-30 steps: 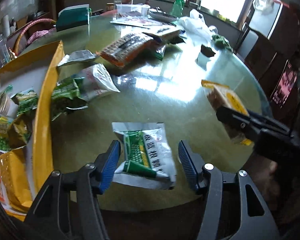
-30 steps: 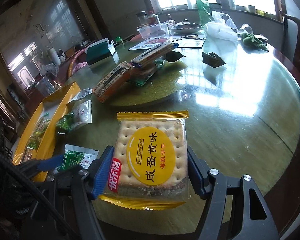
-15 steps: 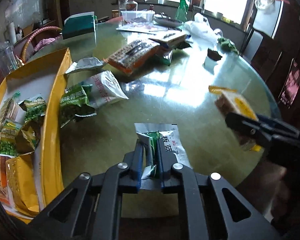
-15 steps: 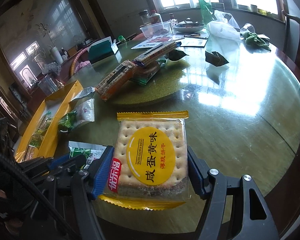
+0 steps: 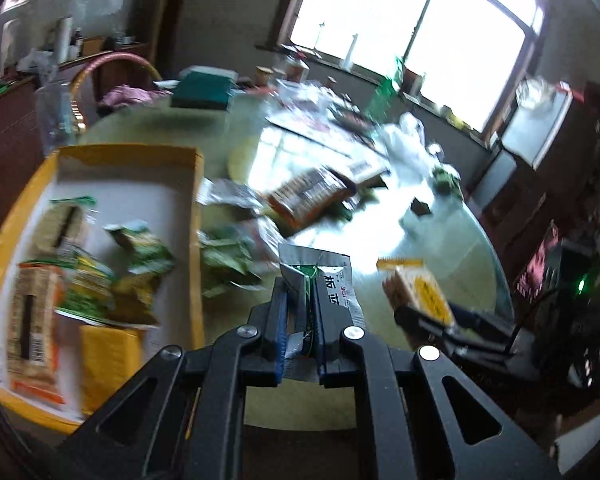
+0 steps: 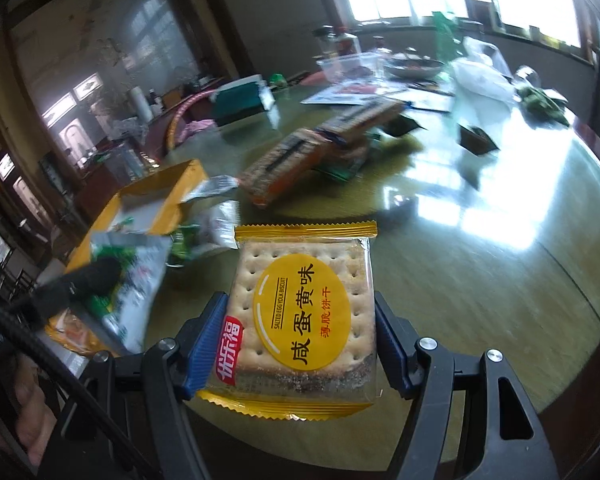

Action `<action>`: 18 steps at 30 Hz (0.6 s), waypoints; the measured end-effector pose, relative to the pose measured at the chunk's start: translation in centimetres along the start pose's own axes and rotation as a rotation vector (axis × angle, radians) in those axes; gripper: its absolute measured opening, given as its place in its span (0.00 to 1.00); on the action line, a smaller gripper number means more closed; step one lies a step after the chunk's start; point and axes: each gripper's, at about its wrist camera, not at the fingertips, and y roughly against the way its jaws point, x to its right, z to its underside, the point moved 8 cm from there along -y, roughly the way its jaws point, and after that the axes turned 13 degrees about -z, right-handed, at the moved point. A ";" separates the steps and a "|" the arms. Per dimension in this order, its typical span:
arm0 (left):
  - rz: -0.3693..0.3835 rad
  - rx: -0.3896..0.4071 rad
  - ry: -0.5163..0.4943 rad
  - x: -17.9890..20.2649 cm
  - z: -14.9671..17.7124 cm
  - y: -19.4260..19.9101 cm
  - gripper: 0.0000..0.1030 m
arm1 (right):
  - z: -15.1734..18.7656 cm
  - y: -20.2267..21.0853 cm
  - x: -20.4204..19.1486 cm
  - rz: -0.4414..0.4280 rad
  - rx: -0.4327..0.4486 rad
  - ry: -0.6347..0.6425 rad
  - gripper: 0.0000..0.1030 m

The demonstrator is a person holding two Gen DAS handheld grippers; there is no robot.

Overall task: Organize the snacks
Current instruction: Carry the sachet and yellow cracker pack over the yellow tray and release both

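My left gripper (image 5: pixel 300 304) is shut on a silver and green snack packet (image 5: pixel 324 280) and holds it above the table, just right of the yellow box (image 5: pixel 198 208). The box holds several snack packets. My right gripper (image 6: pixel 300 320) is shut on a yellow cracker pack (image 6: pixel 304 312), held above the round green table (image 6: pixel 480 248). The cracker pack also shows in the left wrist view (image 5: pixel 418 294), to the right of my left gripper. The left gripper and its packet (image 6: pixel 128 280) show blurred at the left of the right wrist view.
Loose green packets (image 5: pixel 224 260) lie on the table beside the box. An orange biscuit pack (image 5: pixel 308 196) and more packs (image 6: pixel 360 118) lie mid-table. A teal tissue box (image 5: pixel 202 92), jars, a plastic tub (image 6: pixel 348 66) and a white bag (image 6: pixel 480 76) stand at the back.
My left gripper closed on the silver and green packet, lifted it off the table and swung left toward the yellow box. My right gripper keeps holding the cracker pack.
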 end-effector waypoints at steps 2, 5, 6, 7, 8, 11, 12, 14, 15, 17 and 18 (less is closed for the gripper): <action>-0.020 0.021 0.039 -1.8 -1.0 0.6 0.12 | -0.4 -0.7 -1.4 -0.030 -0.003 0.019 0.67; -0.045 0.051 0.104 -4.9 -2.2 1.6 0.12 | -1.0 -1.9 -3.7 -0.078 -0.017 0.045 0.67; -0.059 0.061 0.113 -5.7 -2.6 1.7 0.12 | -1.3 -2.5 -4.6 -0.095 -0.022 0.061 0.67; -0.074 0.070 0.123 -6.5 -3.0 1.9 0.12 | -1.5 -2.9 -5.4 -0.110 -0.025 0.075 0.67; -0.085 0.079 0.137 -7.3 -3.3 2.0 0.12 | -1.7 -3.4 -6.2 -0.129 -0.032 0.089 0.67; -0.120 0.099 0.166 -9.6 -4.5 1.9 0.12 | -2.3 -5.4 -8.7 -0.205 -0.069 0.103 0.67; -0.127 0.104 0.172 -10.2 -4.7 1.8 0.12 | -2.7 -6.1 -9.5 -0.219 -0.076 0.118 0.67; -0.143 0.095 0.201 -12.1 -5.1 0.8 0.12 | -3.2 -7.2 -10.7 -0.223 -0.081 0.148 0.67; -0.157 0.082 0.214 -13.0 -5.1 0.2 0.12 | -3.6 -8.0 -11.4 -0.230 -0.087 0.158 0.67; -0.177 0.066 0.239 -14.6 -5.1 -0.6 0.12 | -3.9 -9.2 -12.3 -0.255 -0.104 0.155 0.67; -0.194 0.060 0.250 -15.4 -5.0 -1.0 0.12 | -4.1 -9.9 -12.8 -0.269 -0.118 0.152 0.67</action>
